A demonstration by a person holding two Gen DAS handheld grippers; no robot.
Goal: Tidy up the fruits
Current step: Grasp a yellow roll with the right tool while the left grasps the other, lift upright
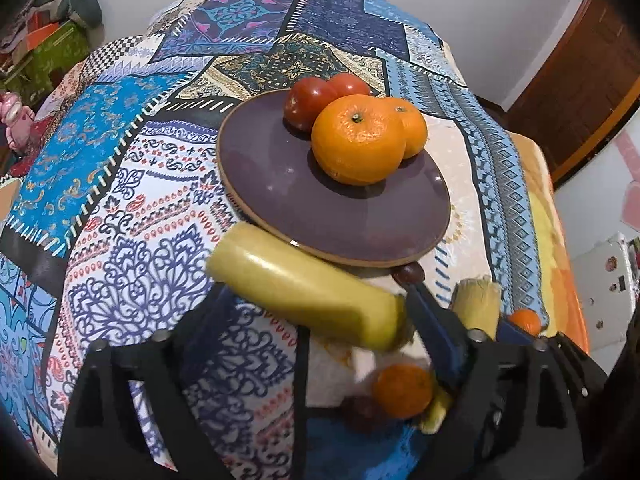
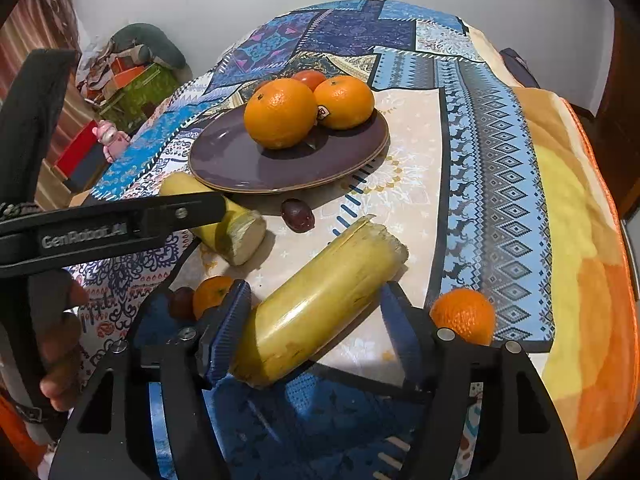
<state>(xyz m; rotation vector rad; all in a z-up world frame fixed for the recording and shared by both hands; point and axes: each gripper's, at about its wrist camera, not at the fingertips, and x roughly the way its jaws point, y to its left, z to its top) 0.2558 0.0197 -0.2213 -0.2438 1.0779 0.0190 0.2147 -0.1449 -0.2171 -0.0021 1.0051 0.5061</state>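
A purple plate (image 1: 280, 184) (image 2: 240, 164) holds two oranges (image 1: 356, 140) (image 2: 280, 114) and two red tomatoes (image 1: 308, 102). One cut yellow stalk piece (image 1: 304, 288) (image 2: 236, 232) lies on the patterned cloth just before the plate, between the fingers of my left gripper (image 1: 316, 292), which stands open around it. A second yellow piece (image 2: 320, 308) (image 1: 478, 304) lies between the jaws of my right gripper (image 2: 316, 296). Its left pad (image 2: 228, 332) touches the piece, while the right pad stands apart from it, so the gripper is open.
Small oranges (image 2: 464, 316) (image 2: 212, 296) and dark small fruits (image 2: 298, 216) (image 2: 182, 302) lie loose on the cloth near the grippers. A hand (image 2: 60, 340) holds the left gripper's handle. The table edge with an orange-yellow blanket (image 2: 580, 260) runs along the right.
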